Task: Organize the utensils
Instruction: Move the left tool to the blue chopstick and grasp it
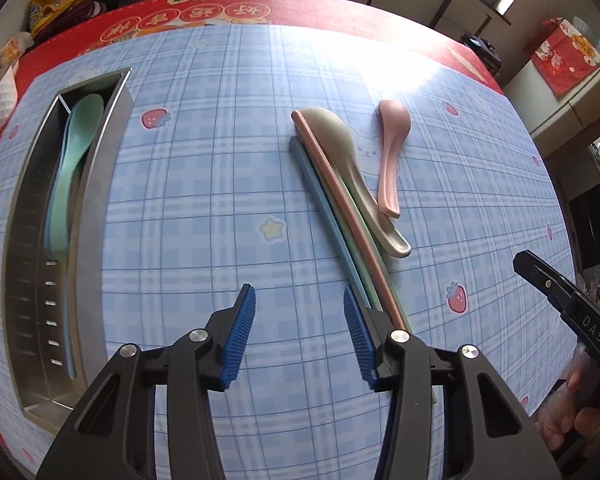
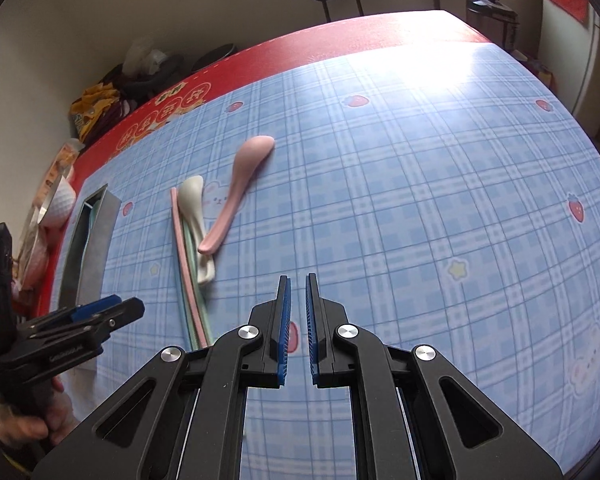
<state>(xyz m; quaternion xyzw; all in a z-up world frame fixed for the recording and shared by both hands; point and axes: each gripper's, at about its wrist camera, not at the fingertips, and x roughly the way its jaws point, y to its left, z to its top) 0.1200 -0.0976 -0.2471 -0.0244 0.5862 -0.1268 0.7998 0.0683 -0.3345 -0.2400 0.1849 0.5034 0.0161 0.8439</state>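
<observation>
The pink spoon and grey spoon lie on the tabletop beside pink, green and blue sticks, probably chopsticks. Only the left view shows the mint spoon inside the steel holder. The left hand-held gripper hangs part-open and empty; the right hand-held gripper is nearly closed on nothing.

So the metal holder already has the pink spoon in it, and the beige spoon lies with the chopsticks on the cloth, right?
Not quite. The spoon in the metal holder is the mint green spoon; the pink spoon lies on the cloth beside the beige spoon and chopsticks, as the left wrist view shows.
</observation>
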